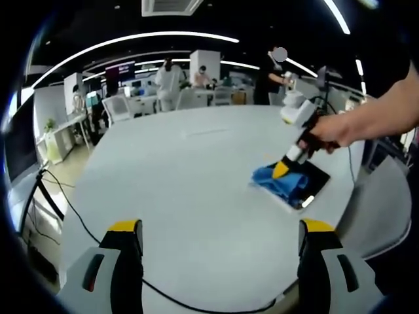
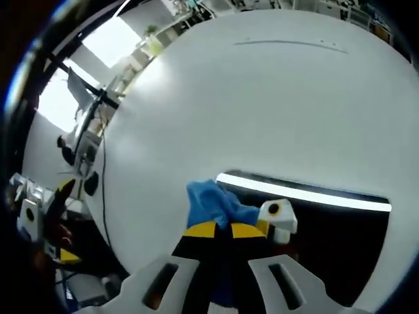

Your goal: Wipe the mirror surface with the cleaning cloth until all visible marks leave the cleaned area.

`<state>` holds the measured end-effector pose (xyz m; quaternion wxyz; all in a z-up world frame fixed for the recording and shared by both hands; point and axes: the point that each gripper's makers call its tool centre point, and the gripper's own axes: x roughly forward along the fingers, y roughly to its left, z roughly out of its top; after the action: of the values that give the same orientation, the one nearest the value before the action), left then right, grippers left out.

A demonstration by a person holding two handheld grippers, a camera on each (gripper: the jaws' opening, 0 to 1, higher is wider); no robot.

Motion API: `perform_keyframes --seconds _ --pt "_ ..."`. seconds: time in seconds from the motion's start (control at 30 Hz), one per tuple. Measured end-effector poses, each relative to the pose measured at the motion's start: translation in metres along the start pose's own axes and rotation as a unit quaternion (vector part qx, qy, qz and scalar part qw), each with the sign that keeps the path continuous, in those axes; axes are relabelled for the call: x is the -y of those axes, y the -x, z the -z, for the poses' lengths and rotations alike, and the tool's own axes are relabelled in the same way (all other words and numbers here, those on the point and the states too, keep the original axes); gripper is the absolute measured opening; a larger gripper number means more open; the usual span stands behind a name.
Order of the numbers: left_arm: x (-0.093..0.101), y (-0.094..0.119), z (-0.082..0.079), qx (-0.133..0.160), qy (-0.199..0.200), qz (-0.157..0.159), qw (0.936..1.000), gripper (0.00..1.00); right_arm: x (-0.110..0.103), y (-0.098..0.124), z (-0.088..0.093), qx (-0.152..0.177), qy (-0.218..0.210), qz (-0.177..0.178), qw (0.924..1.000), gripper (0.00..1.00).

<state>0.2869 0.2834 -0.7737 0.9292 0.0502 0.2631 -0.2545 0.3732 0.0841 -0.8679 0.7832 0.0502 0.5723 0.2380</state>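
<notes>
Cloth point(image 2: 213, 206), blue, clamped in right claw point(image 2: 218, 230), lies on mirror point(image 2: 340, 235) at tabletop's point(image 1: 196, 176) three o'clock; left claw point(image 1: 221, 230) apart, idle. Sweep flat, overlapping strokes, steady pressure

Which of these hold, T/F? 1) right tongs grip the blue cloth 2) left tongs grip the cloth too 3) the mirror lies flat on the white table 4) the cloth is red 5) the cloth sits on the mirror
1) True: the right tongs are shut on the blue cloth.
2) False: the left tongs are open, holding nothing, away from the cloth.
3) True: the mirror lies flat on the white table.
4) False: it is blue.
5) True: it rests on the mirror's surface.
</notes>
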Motion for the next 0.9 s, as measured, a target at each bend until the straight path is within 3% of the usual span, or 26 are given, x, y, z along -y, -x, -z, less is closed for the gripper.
perform_keyframes --seconds 0.53,0.9 --pt "0.005 0.004 0.001 -0.002 0.000 -0.005 1.0000 1.00 0.004 0.001 -0.001 0.002 0.012 -0.001 0.9999 0.00" --pt "0.007 -0.001 0.000 -0.004 -0.004 0.001 1.0000 1.00 0.031 0.015 0.006 0.010 0.001 0.008 0.9999 0.00"
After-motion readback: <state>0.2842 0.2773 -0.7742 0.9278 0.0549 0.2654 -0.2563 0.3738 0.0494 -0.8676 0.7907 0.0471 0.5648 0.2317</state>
